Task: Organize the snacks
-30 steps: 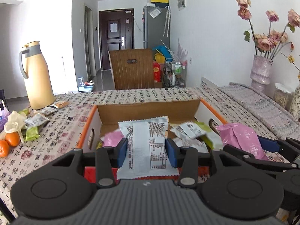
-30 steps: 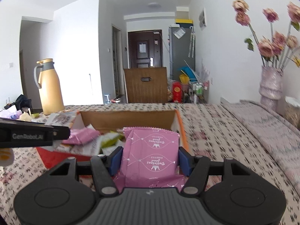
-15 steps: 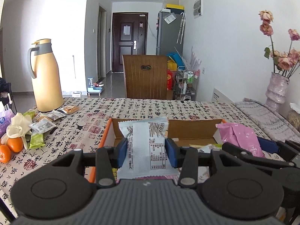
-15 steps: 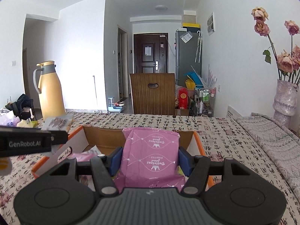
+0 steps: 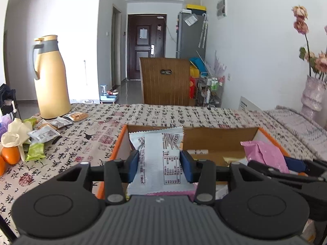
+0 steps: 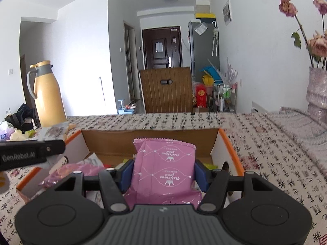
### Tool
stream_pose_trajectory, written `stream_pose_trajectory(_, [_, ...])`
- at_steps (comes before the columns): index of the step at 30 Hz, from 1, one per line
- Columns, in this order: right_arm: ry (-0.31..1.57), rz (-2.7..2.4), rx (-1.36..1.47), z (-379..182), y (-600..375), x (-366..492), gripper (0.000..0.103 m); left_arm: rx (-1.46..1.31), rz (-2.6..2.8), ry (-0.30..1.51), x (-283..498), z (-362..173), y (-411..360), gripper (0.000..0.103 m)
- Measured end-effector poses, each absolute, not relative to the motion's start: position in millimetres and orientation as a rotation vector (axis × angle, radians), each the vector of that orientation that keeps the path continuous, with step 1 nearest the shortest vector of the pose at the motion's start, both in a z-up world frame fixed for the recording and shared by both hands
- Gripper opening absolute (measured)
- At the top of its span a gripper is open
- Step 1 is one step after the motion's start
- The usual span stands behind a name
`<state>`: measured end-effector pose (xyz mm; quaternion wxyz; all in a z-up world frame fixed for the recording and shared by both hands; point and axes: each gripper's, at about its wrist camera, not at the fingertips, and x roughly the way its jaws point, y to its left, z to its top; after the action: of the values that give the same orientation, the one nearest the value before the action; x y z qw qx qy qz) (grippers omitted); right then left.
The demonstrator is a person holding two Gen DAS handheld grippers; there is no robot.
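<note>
Left gripper [image 5: 159,168] clamps a white snack packet [image 5: 158,163]. Right gripper [image 6: 163,175] clamps a pink snack packet [image 6: 163,171]. Orange-rimmed cardboard box [image 6: 231,143] at 12 o'clock of both.

Snack packet [image 5: 158,159]: pale blue-white, black print. Snack packet [image 6: 164,171]: pink, white dotted lattice and crown motif. Left gripper [image 5: 159,168] and right gripper [image 6: 163,172]: black bodies, dark blue pads. Box [image 6: 229,143]: brown cardboard inside, white walls, orange rim. Bench [image 5: 163,114] cloth: cream, printed with black script and red seal marks. Flask [image 5: 51,77]: mustard yellow, grey collar and handle. Loose packet [image 5: 36,151]: lime green. Fruit [image 5: 11,157]: orange. Vase [image 6: 317,94]: mottled pink-lilac. Chair [image 6: 166,89]: brown, vertical grooves. Door [image 5: 146,42]: dark brown.
</note>
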<state>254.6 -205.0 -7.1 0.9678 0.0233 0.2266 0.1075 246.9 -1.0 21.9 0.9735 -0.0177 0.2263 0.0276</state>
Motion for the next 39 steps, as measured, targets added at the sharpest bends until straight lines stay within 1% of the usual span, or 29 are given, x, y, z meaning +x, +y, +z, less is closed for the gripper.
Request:
stream_pose_trajectory(5, [0.472, 0.222, 0.044, -13.5, -205.4, 253.4, 0.061, -0.066, 0.036, 0.462, 247.0, 16.0, 5.7, 0.045])
stream_pose_trajectory(7, [0.484, 0.216, 0.059, -15.9, -206.6, 255.2, 0.062, -0.08, 0.037, 0.454, 245.3, 16.3, 8.4, 0.05])
stream_pose_trajectory(8, [0.483, 0.21, 0.065, -16.1, -207.7, 255.2, 0.062, -0.086, 0.041, 0.448, 243.8, 17.0, 9.2, 0.064])
stream_pose_trajectory(9, [0.48, 0.204, 0.071, -15.3, -209.1, 255.6, 0.069, -0.089, 0.054, 0.438, 241.9, 17.4, 9.8, 0.083])
stream_pose_trajectory(10, [0.477, 0.198, 0.077, -14.7, -210.4, 255.4, 0.082, -0.089, 0.072, 0.428, 240.7, 18.0, 10.0, 0.091])
stream_pose_trajectory(11, [0.473, 0.191, 0.082, -14.7, -211.4, 254.8, 0.089, -0.089, 0.093, 0.414, 239.2, 18.7, 10.1, 0.099])
stream_pose_trajectory(12, [0.469, 0.187, 0.087, -14.4, -212.4, 253.3, 0.099, -0.093, 0.106, 0.404, 237.7, 19.3, 10.8, 0.102])
stream_pose_trajectory(13, [0.465, 0.185, 0.094, -14.1, -213.6, 251.8, 0.103, -0.101, 0.107, 0.4, 237.4, 20.0, 11.5, 0.103])
stream_pose_trajectory(21, [0.472, 0.176, 0.109, -14.6, -218.3, 255.2, 0.103, -0.105, 0.117, 0.42, 240.5, 19.9, 11.8, 0.103])
stream_pose_trajectory(27, [0.463, 0.155, 0.109, -5.6, -219.9, 253.7, 0.103, -0.115, 0.124, 0.414, 235.9, 29.8, 13.1, 0.103])
stream_pose_trajectory(32, [0.439, 0.163, 0.11, 9.0, -222.4, 234.2, 0.103, -0.108, 0.11, 0.395, 217.0, 42.7, 10.4, 0.103])
stream_pose_trajectory(39, [0.442, 0.181, 0.11, 14.9, -227.2, 191.6, 0.103, -0.095, 0.085, 0.38, 175.7, 51.6, 6.8, 0.103])
